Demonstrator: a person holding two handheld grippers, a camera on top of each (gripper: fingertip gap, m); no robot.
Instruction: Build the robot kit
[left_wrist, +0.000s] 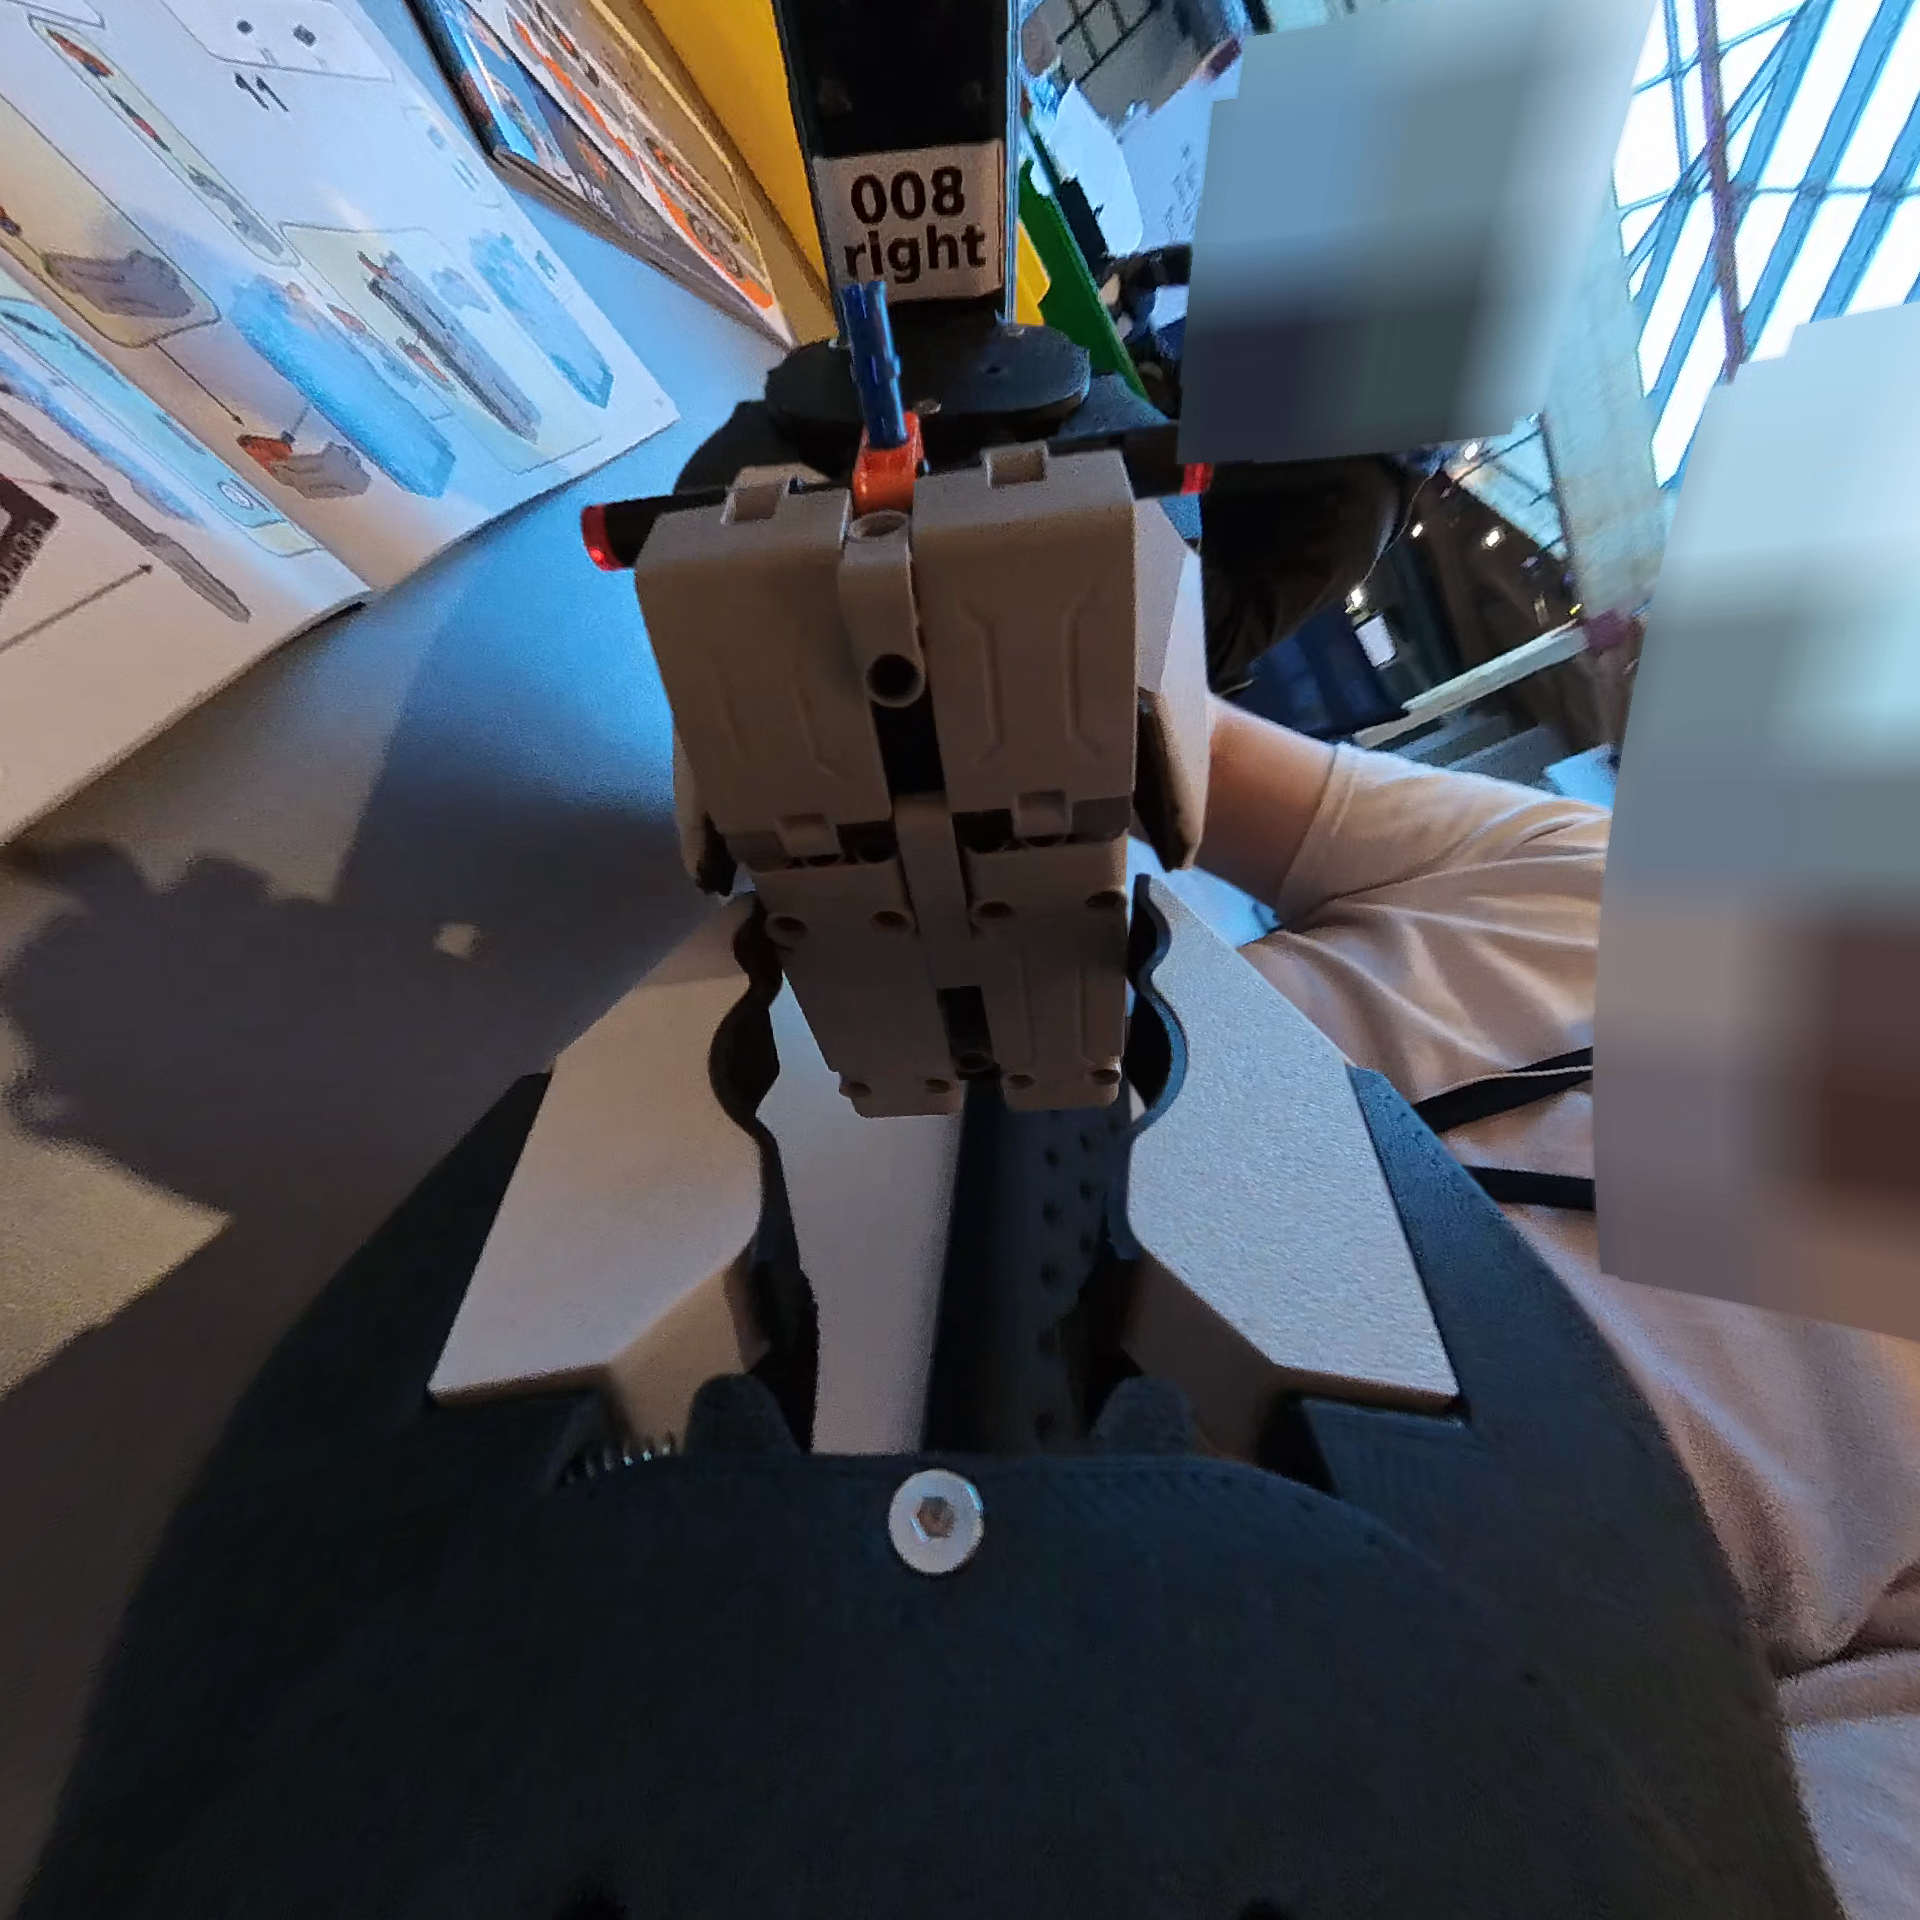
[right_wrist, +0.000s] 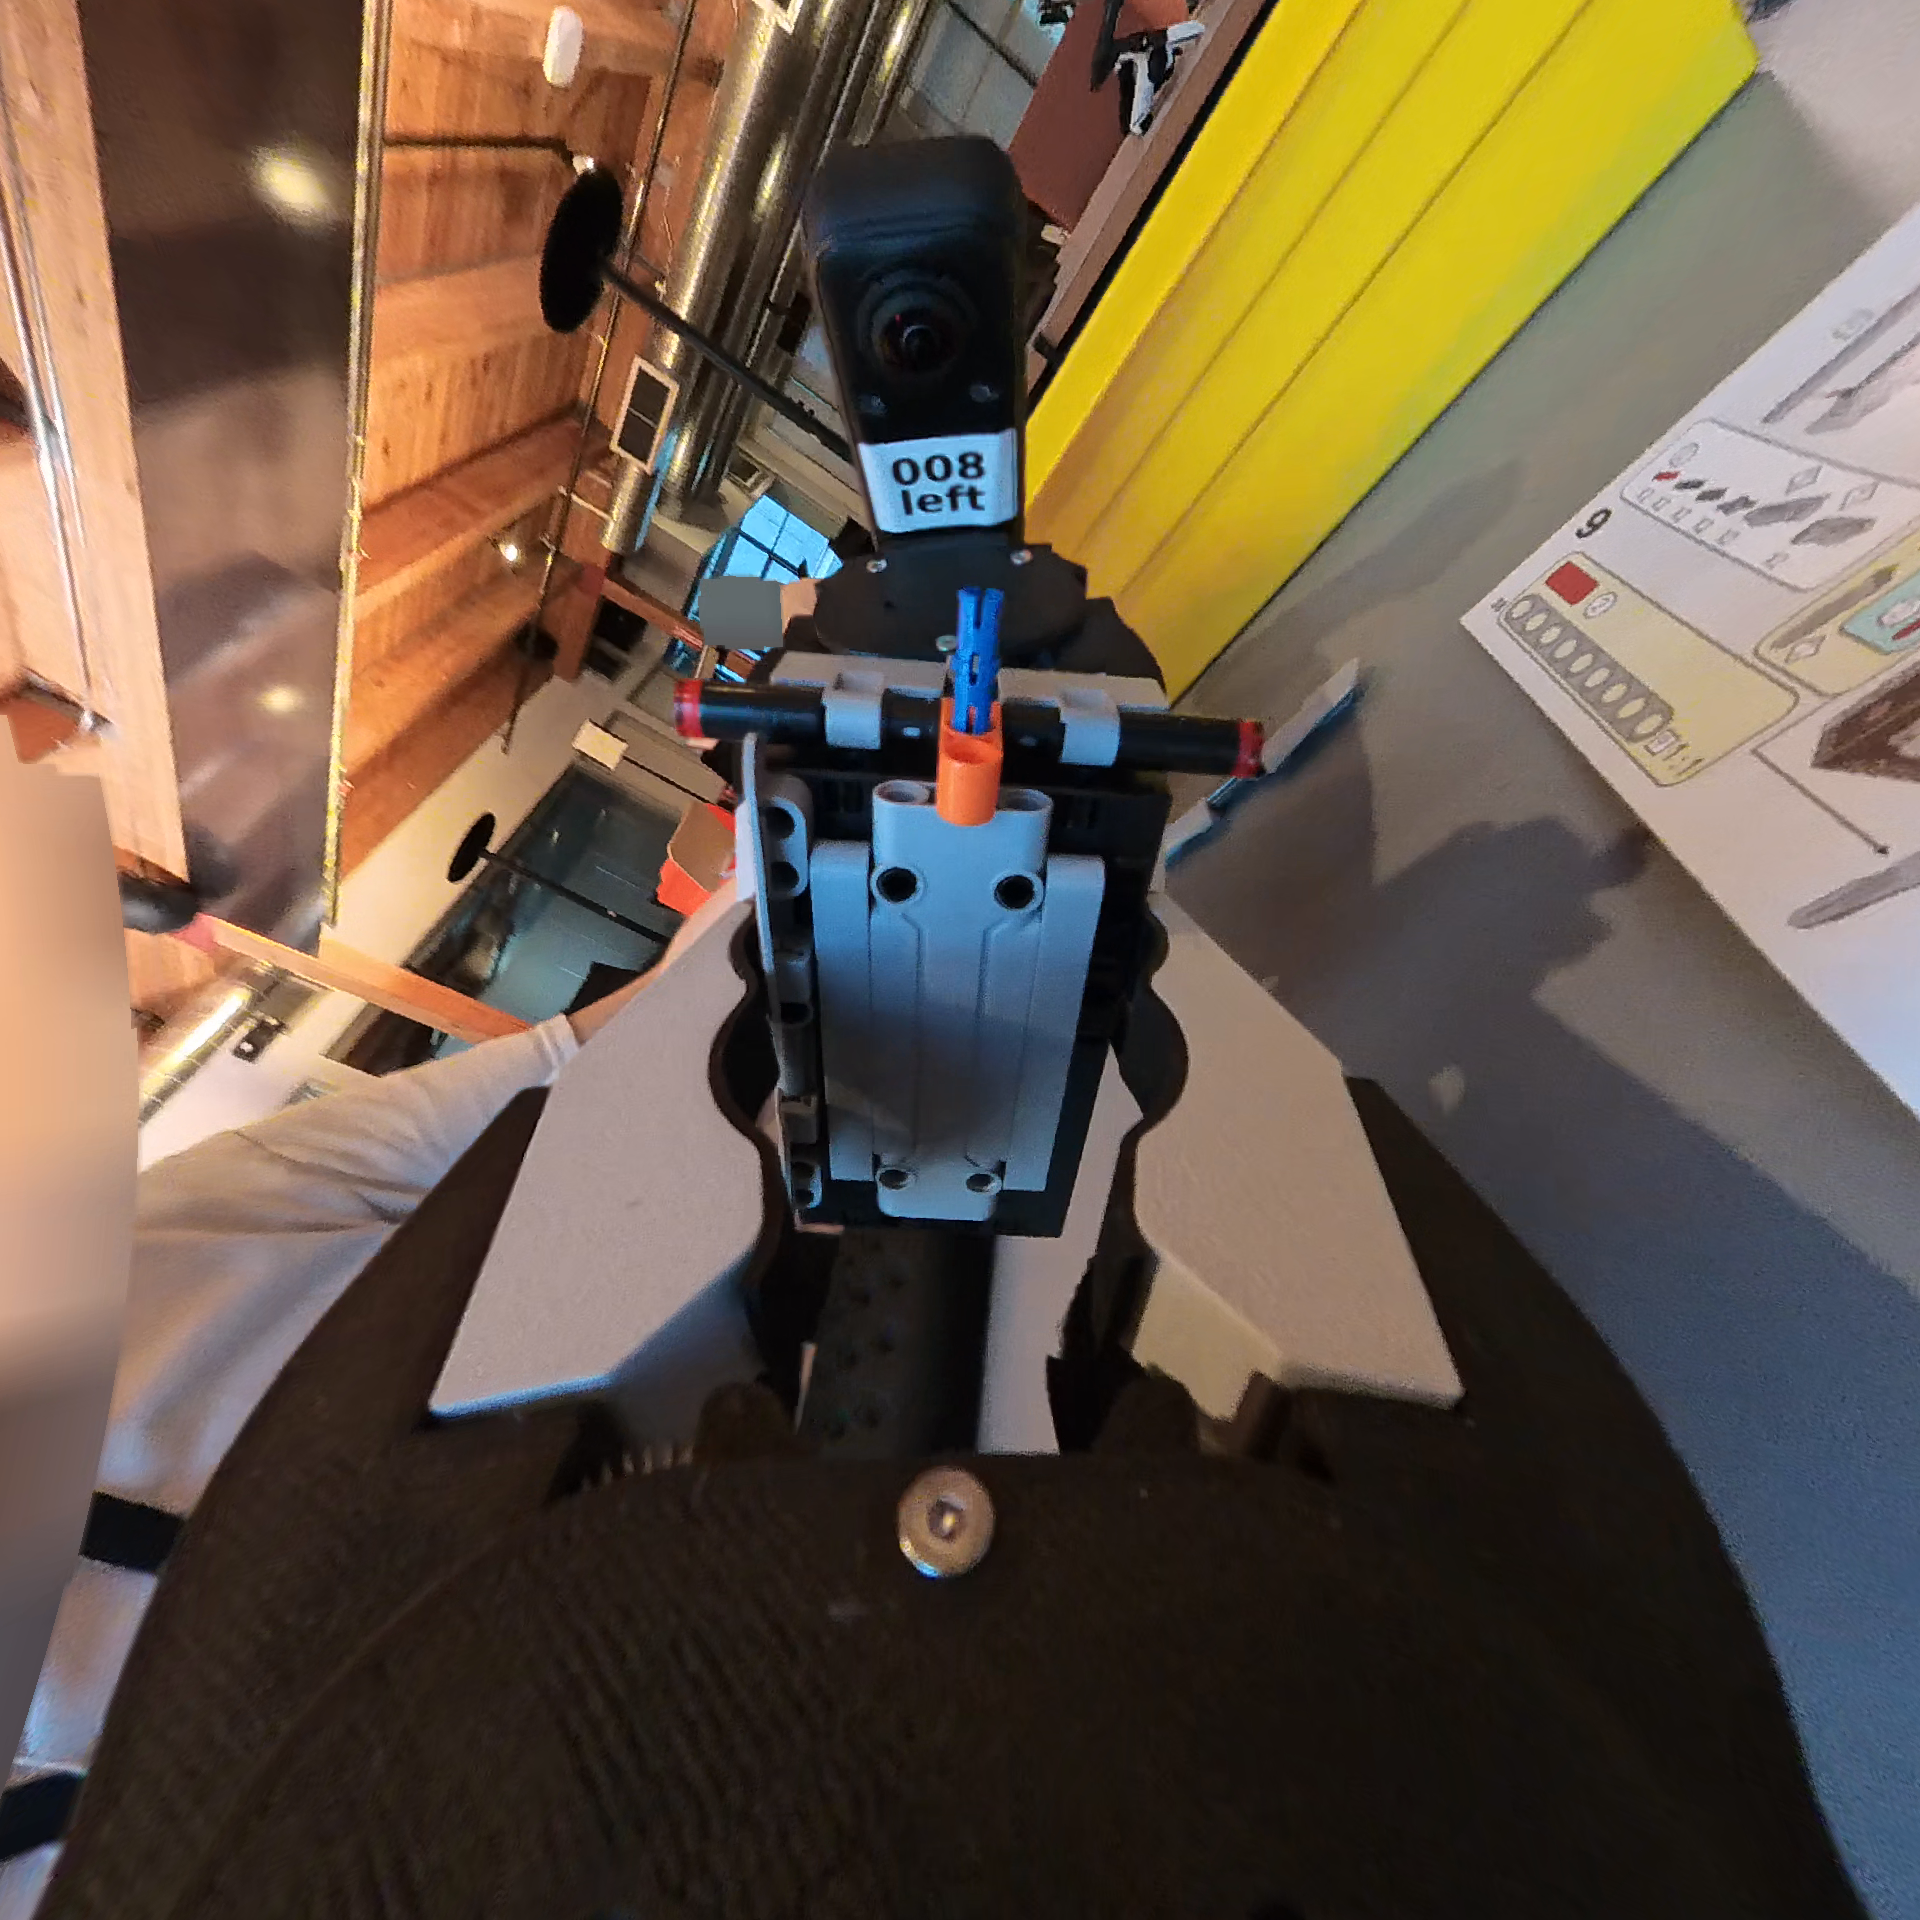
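Note:
A grey toy-brick assembly (left_wrist: 800, 675) is held in the air between both grippers, which face each other. It has grey panels, a black cross axle with red ends (left_wrist: 623, 520), an orange connector (left_wrist: 883, 473) and a blue pin (left_wrist: 873, 353) on top. My left gripper (left_wrist: 945, 935) is shut on its near end. In the right wrist view the same assembly (right_wrist: 956, 1018) shows with its axle (right_wrist: 1174, 740), orange connector (right_wrist: 968, 769) and blue pin (right_wrist: 977, 649). My right gripper (right_wrist: 951, 966) is shut on its other end. Each view shows the other gripper's camera mount behind the assembly.
Printed building instruction sheets (left_wrist: 312, 343) (right_wrist: 1714, 644) lie on the grey table (left_wrist: 499, 727). A yellow box (right_wrist: 1351, 312) stands at the table's far side. A picture-printed box (left_wrist: 623, 156) lies behind the sheets. A person's sleeved arm (left_wrist: 1455, 935) (right_wrist: 312, 1195) is beside the grippers. The grippers are tip to tip, or close to it.

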